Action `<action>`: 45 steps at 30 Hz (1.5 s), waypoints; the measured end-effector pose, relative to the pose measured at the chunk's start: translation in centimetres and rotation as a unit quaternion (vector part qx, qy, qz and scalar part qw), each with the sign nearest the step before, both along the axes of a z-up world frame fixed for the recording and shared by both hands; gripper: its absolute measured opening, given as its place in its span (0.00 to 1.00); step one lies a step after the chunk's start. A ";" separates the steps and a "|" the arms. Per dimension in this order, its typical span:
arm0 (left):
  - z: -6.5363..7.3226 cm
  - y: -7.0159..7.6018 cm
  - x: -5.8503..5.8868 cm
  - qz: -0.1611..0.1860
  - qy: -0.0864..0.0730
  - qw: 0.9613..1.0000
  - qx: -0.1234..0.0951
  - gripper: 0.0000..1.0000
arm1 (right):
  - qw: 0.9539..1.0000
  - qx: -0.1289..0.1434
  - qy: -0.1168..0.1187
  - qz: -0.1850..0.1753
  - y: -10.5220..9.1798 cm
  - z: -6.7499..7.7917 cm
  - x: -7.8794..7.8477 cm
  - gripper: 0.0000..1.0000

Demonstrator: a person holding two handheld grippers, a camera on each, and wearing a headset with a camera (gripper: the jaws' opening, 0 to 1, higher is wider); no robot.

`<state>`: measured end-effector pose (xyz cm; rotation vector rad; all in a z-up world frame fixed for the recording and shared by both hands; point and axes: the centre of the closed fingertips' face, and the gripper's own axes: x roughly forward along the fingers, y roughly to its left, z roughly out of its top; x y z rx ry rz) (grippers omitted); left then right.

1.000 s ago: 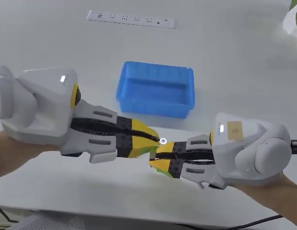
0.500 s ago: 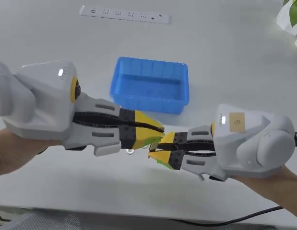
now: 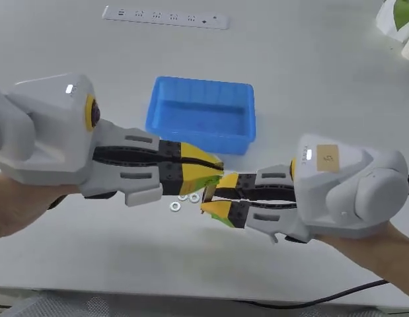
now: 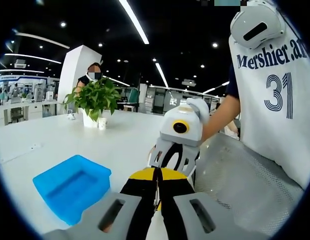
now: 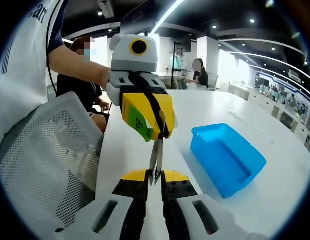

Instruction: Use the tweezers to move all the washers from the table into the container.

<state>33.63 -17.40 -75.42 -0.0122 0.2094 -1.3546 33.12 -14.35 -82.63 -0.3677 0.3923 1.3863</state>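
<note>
Reading from the person outward, the jersey (image 4: 275, 115) in the left gripper view bore "31" and, partly cut off, "Mershier". In the right gripper view the right gripper (image 5: 153, 181) was clamped on the tweezers (image 5: 155, 157), whose far end reached the left gripper (image 5: 162, 134). That gripper's jaws were pressed together, but whether they pinched that end could not be told. Three washers (image 3: 184, 198) lay on the white table (image 3: 125, 257) just beneath the meeting tips, near but outside the blue container (image 3: 197, 140). A power strip (image 3: 164, 18) lay beyond the container, and a potted plant (image 4: 94, 100) stood farthest back.
</note>
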 end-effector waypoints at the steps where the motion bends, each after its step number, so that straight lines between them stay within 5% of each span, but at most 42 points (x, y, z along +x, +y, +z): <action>1: 0.0 0.0 0.0 0.000 0.000 1.000 -0.001 0.04 | 1.000 0.000 0.000 0.000 0.0 0.0 0.0 0.11; 8: 0.0 -0.5 0.9 0.000 0.002 1.000 -0.003 0.05 | 0.999 -0.017 -0.038 -0.026 -0.8 0.0 1.7 0.10; 15: -0.6 -1.2 1.3 -0.008 0.001 1.000 0.007 0.05 | 0.998 -0.037 -0.051 -0.031 -1.8 -0.6 2.2 0.10; 28: -1.6 -1.4 2.8 0.002 0.004 1.000 0.008 0.05 | 0.996 -0.049 -0.050 -0.047 -2.3 -1.6 3.8 0.10; 45: -2.3 -1.7 2.9 0.001 0.015 1.000 0.002 0.05 | 0.996 -0.060 -0.042 -0.054 -2.7 -2.3 3.7 0.11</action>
